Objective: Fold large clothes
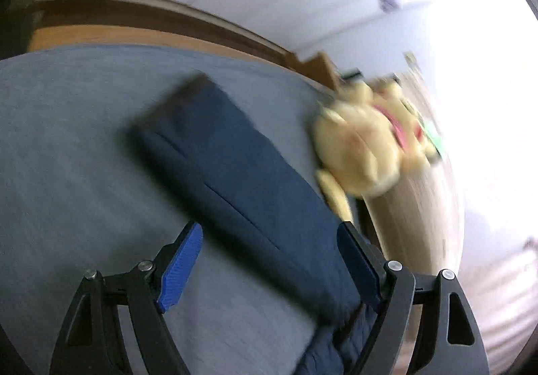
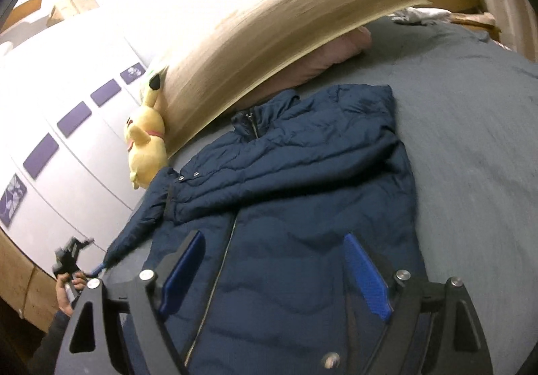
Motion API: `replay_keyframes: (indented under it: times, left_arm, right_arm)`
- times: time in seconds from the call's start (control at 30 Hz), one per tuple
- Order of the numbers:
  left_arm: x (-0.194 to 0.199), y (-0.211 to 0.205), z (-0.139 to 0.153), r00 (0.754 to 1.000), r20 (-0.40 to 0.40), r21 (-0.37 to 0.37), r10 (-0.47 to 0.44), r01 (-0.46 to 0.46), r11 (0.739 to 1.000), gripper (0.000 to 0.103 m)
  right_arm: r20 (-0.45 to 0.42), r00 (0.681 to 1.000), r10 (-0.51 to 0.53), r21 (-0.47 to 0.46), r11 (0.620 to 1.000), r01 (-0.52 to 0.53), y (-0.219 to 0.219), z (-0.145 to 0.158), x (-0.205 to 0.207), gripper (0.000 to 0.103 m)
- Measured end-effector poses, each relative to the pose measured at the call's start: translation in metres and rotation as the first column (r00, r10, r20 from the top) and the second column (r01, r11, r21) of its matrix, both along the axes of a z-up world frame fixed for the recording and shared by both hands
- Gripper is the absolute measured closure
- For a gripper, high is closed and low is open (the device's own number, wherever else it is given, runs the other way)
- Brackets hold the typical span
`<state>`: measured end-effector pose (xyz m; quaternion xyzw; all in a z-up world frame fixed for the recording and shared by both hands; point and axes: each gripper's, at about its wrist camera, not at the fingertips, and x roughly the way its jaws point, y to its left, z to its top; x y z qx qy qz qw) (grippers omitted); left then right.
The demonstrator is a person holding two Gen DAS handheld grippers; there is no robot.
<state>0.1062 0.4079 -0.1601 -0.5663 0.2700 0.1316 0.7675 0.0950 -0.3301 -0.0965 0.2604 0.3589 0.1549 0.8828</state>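
Note:
A navy quilted jacket (image 2: 302,193) lies front up on the grey bed cover (image 2: 470,139), zip shut. One sleeve is folded across its chest. The other sleeve (image 1: 235,173) stretches out flat over the grey cover (image 1: 67,156). My left gripper (image 1: 270,228) is open just above that sleeve, which runs between the blue pads (image 1: 181,267) without touching them. My right gripper (image 2: 274,237) is open over the jacket's lower front, nothing pinched. In the right wrist view a hand (image 2: 67,287) holds the left gripper near the outstretched sleeve's cuff (image 2: 114,250).
A yellow plush toy (image 2: 144,146) leans against the wooden headboard (image 2: 269,39), close to the jacket's shoulder; it also shows as the toy (image 1: 363,143). A pink pillow (image 2: 329,55) lies under the headboard. White wardrobe doors (image 2: 67,106) stand beyond the bed edge.

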Motion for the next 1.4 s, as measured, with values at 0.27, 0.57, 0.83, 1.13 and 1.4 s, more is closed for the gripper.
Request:
replay_keyframes:
  times: [0.27,0.57,0.83,1.13,1.4]
  left_arm:
    - [0.012,0.033,-0.024,0.996,-0.05,-0.035,0.068,-0.07,0.997,0.024]
    - [0.045,0.011,0.07,0.995,-0.097,0.309,0.01,0.021,0.951,0.091]
    - [0.078,-0.072,0.242,0.985,0.082,0.602,-0.15,0.071,0.795,0.092]
    - [0.116,-0.213,0.33,0.91,0.127,0.751,-0.396,0.173,0.638,0.093]
    - [0.091,-0.37,0.314,0.766,0.073,0.821,-0.639,0.318,0.475,0.093]
  right_arm:
    - [0.005,1.0,-0.021,-0.037,0.999,0.022,0.001,0.011,-0.016,0.016]
    - [0.033,0.997,-0.075,-0.035,0.996,0.076,-0.022,0.01,-0.033,0.016]
    - [0.056,0.981,-0.186,0.041,0.982,0.184,-0.069,0.0,-0.049,0.016]
    - [0.058,0.964,-0.261,0.126,0.959,0.253,-0.11,-0.014,-0.072,0.016]
    - [0.052,0.951,-0.304,0.181,0.94,0.291,-0.134,-0.025,-0.085,0.016]
